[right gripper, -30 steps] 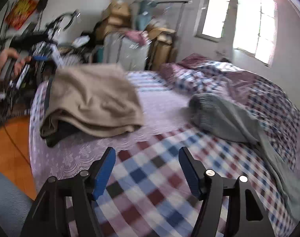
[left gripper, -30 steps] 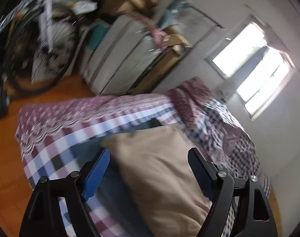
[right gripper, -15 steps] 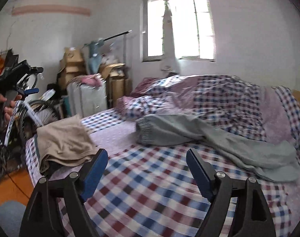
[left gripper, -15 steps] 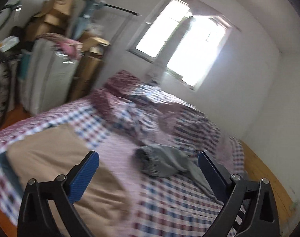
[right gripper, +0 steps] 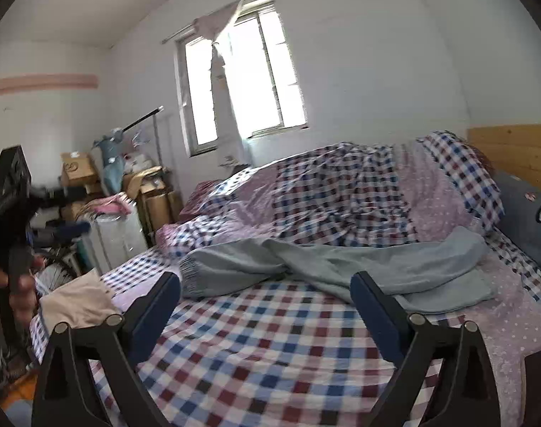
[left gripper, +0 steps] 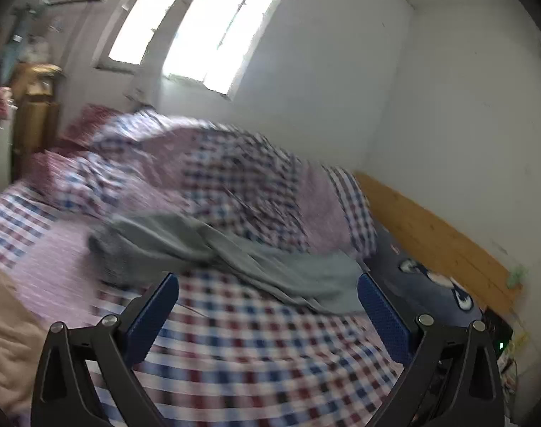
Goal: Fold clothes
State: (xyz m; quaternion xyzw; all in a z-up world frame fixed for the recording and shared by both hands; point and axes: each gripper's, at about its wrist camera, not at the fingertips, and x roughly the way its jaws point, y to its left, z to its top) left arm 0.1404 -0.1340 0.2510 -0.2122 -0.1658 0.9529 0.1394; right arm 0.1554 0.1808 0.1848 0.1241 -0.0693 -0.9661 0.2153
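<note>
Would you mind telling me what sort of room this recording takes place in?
Most likely a home bedroom that doubles as storage: a bed with checked bedding, a wooden headboard, and stacked cardboard boxes by the window.

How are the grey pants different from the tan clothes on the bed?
The grey pants lie spread out and rumpled, unfolded; the tan clothes sit in a neat folded pile. The pants are mid-bed; the tan pile is at the bed's left edge. Both rest on the checked bedsheet.
</note>
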